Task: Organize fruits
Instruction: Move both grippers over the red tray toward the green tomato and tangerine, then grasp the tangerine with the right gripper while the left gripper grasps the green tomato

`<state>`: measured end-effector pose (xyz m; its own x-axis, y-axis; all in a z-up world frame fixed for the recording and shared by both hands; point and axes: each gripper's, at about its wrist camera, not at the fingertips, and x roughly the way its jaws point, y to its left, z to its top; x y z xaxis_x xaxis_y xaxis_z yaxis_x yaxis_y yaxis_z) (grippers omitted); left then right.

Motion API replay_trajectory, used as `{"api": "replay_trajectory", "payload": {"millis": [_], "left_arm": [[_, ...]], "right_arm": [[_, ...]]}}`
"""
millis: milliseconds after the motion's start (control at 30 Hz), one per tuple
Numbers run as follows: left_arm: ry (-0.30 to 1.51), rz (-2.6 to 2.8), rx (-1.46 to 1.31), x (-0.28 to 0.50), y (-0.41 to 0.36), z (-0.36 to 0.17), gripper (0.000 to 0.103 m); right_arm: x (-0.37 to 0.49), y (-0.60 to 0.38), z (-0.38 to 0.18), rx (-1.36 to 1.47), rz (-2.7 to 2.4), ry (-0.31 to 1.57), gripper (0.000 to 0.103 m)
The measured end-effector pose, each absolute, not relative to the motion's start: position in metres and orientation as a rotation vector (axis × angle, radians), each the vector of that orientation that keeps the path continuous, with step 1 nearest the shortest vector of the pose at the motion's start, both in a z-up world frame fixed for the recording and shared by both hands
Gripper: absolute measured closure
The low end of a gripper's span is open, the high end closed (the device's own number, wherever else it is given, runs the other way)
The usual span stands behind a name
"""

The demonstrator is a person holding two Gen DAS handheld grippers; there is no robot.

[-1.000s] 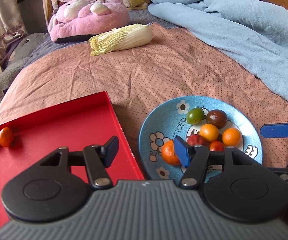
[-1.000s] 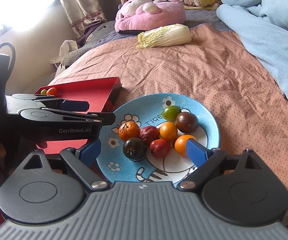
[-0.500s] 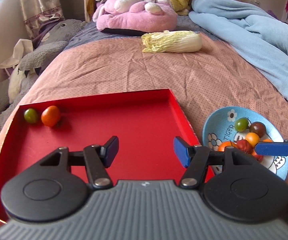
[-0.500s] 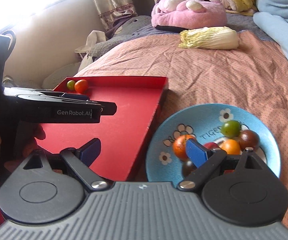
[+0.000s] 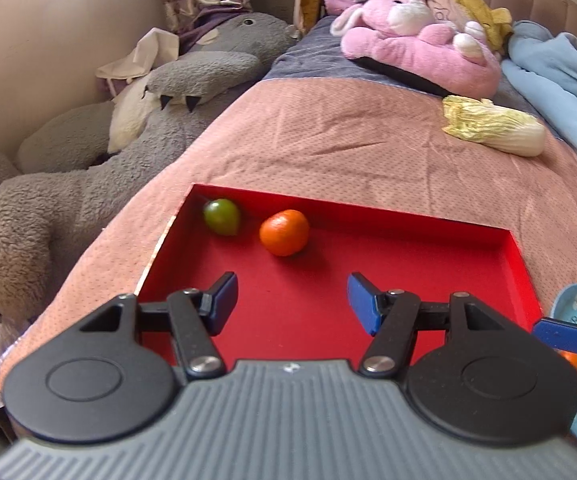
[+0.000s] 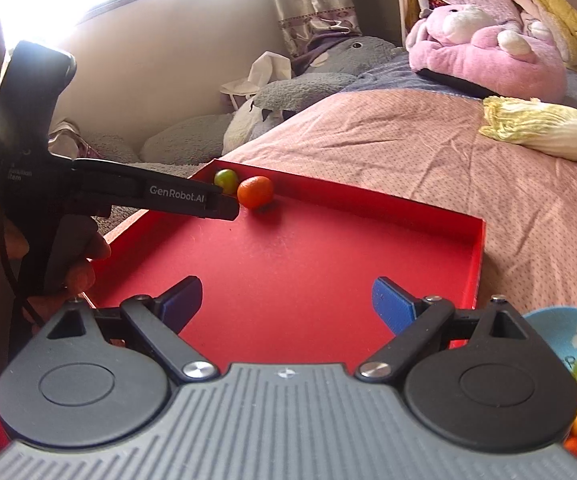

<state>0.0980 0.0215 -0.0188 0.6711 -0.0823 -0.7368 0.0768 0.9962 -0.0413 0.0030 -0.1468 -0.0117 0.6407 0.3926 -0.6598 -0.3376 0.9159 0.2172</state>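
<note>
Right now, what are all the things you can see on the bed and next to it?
red tray: one, red, near end of the bed
green tomato: one, green, tray's far corner
orange fruit: one, orange, beside the green tomato
blue plate: one, blue with flowers, right of tray, holding several small fruits
napa cabbage: one, pale yellow, on bedspread
pink plush: one, far end
grey plush: one, beside bed
blue blanket: one, far right
left hand-held gripper: open, empty
right hand-held gripper: open, empty
</note>
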Motion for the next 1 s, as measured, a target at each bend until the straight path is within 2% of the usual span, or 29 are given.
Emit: {"api": "replay_trajectory", "payload": {"millis": [433, 533, 600, 667, 1000], "left_arm": [[0.863, 0.006, -0.035, 0.133, 0.061, -0.029, 0.040], [0.867, 0.033, -0.084, 0.133, 0.074, -0.028, 0.040], [0.872, 0.055, -0.113, 0.134, 0.083, -0.029, 0.040], [0.874, 0.073, -0.129, 0.136, 0.088, -0.029, 0.040], [0.874, 0.030, -0.154, 0.148, 0.085, -0.031, 0.040]], "right_arm": [[0.080, -0.093, -0.022, 0.001, 0.471, 0.775, 0.010], [0.098, -0.083, -0.034, -0.012, 0.481, 0.791, 0.017], [0.109, -0.077, -0.043, -0.021, 0.491, 0.802, 0.028], [0.117, -0.070, -0.049, -0.038, 0.499, 0.806, 0.034], [0.154, -0.039, -0.067, -0.057, 0.521, 0.834, 0.041]]}}
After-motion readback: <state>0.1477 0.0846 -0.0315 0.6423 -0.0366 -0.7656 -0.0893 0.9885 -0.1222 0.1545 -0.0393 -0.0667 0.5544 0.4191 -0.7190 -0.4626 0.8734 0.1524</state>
